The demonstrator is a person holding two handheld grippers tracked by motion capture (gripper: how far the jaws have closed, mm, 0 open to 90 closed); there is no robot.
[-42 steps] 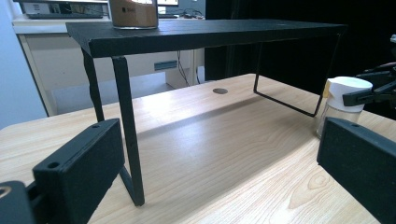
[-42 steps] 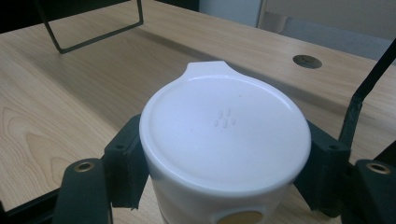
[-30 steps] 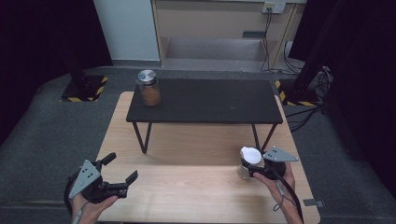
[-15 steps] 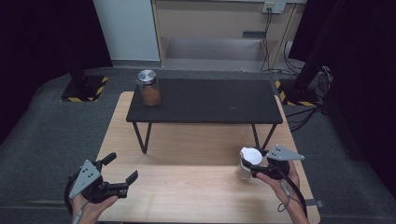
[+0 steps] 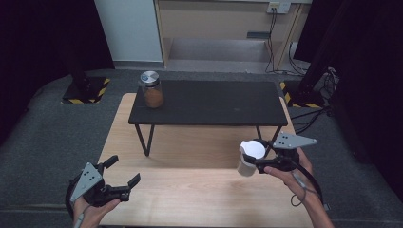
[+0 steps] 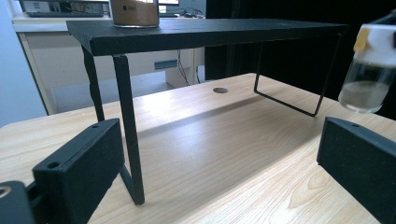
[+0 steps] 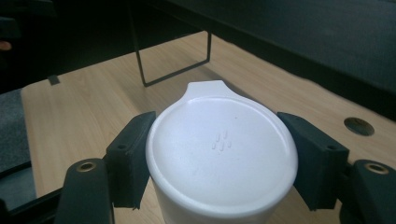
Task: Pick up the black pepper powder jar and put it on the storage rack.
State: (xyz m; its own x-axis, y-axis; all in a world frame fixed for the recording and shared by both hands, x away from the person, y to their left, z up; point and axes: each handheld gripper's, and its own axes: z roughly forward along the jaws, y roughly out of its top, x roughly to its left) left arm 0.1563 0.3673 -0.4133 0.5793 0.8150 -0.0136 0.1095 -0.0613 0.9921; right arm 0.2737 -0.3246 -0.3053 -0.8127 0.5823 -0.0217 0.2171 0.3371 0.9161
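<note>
I have the white-lidded jar (image 5: 250,157) in my right gripper (image 5: 259,164). In the right gripper view the two black jaws press on the sides of its lid (image 7: 222,149), so the grip is closed on it. The jar hangs above the wooden table (image 5: 190,199), near the right edge and in front of the right leg of the black shelf (image 5: 209,102). In the left gripper view its glass bottom (image 6: 366,91) shows clear of the wood, with some pale powder inside.

I judge that the pick-up is done and the placing is still left. A second jar with a metal lid (image 5: 152,89) already stands on the shelf at its left end, so I suppose that mine should go on the shelf too; that step is not yet done.

My left gripper (image 5: 119,178) rests near the front left corner of the table. Its jaws stand wide apart and hold nothing.

For moving there is good room: the middle and the right part of the shelf top are bare. The front edge of the shelf is the thing to watch, because the jar must pass above it and not hit it. The thin wire leg under the right end is near my hand as well.
</note>
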